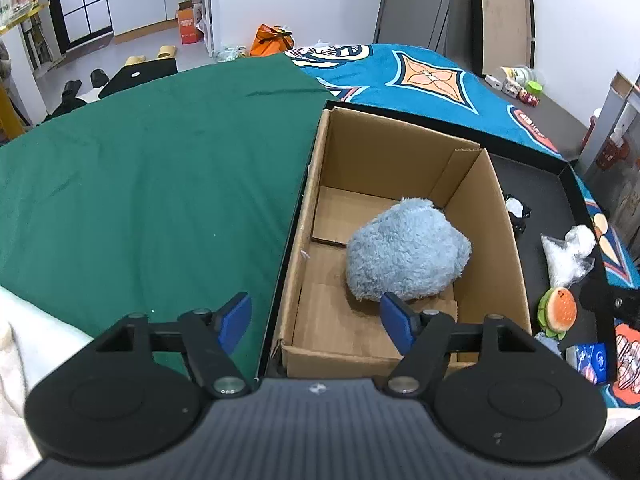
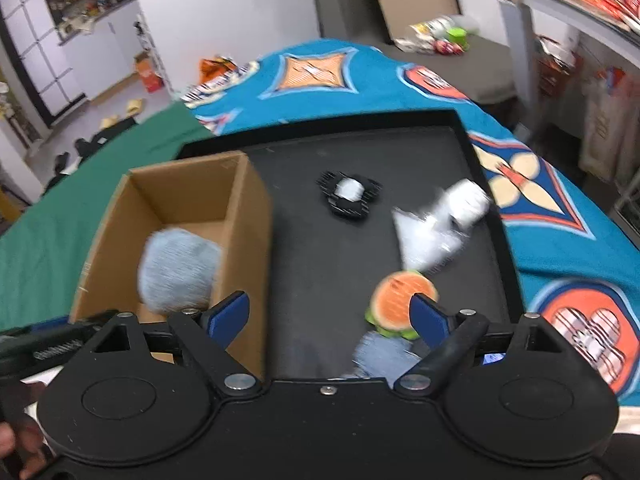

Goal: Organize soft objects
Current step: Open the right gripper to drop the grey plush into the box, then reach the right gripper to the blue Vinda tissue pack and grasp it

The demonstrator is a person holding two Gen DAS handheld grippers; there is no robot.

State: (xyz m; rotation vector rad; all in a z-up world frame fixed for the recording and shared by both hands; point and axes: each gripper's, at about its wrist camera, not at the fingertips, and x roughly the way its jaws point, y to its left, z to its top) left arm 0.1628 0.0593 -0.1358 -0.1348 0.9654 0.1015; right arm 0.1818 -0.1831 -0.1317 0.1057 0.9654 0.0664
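Observation:
A fluffy grey-blue plush (image 1: 406, 258) lies inside the open cardboard box (image 1: 404, 156), against its right wall; it also shows in the right wrist view (image 2: 178, 270). My left gripper (image 1: 316, 320) is open and empty, above the box's near left corner. My right gripper (image 2: 330, 318) is open and empty over the black tray (image 2: 320, 248). A burger plush (image 2: 400, 300) lies just by its right fingertip. A white soft toy in clear wrap (image 2: 440, 226), a black-and-white plush (image 2: 348, 196) and a pale blue soft item (image 2: 380, 354) lie on the tray.
The box stands in the tray's left part, on a bed with a green sheet (image 1: 140, 180) and a blue patterned blanket (image 1: 420, 76). A small blue packet (image 1: 592, 360) lies near the tray's right rim. Shelves and clutter stand on the right.

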